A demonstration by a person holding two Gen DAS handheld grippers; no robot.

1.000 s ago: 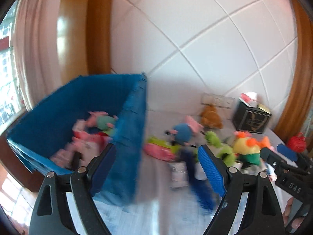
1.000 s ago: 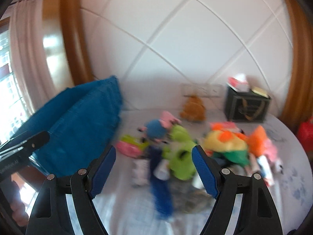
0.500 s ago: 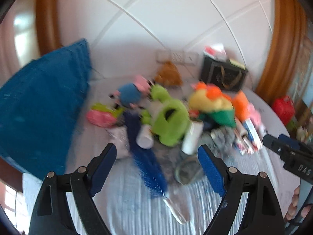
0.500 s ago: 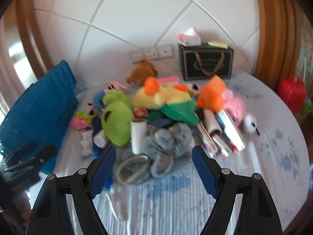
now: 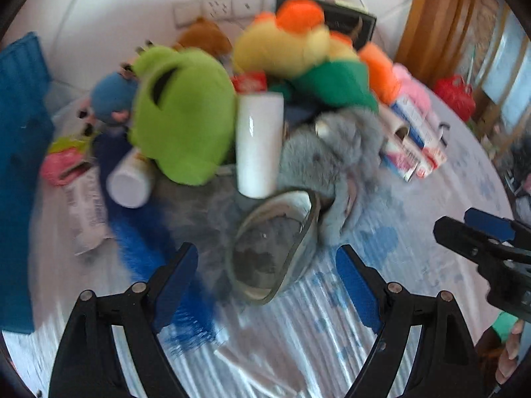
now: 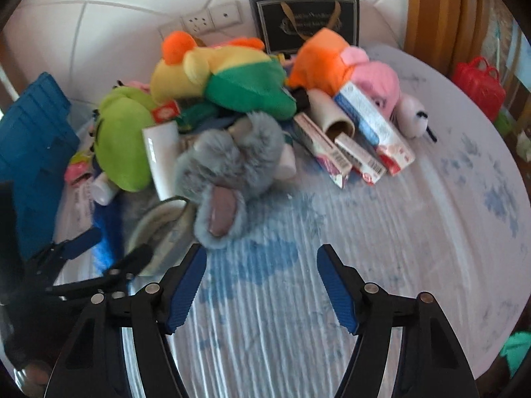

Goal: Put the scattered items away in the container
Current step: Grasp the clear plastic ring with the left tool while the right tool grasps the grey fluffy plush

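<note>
A heap of toys and packages lies on the round table. It holds a green plush, a grey furry plush, a yellow-orange-green plush, a white cylinder and a grey slipper. The blue container stands at the left. My left gripper is open and empty, just in front of the slipper. My right gripper is open and empty over bare cloth, near the grey plush.
Toothpaste boxes and a cardboard roll lie right of the heap with a pink plush. A black gift box stands at the wall. A red bag sits at the far right. A blue brush lies left.
Both grippers have swung right, away from the blue container, and dropped closer to the heap. The container has slid to the left edge of both views. Both grippers stay open.
</note>
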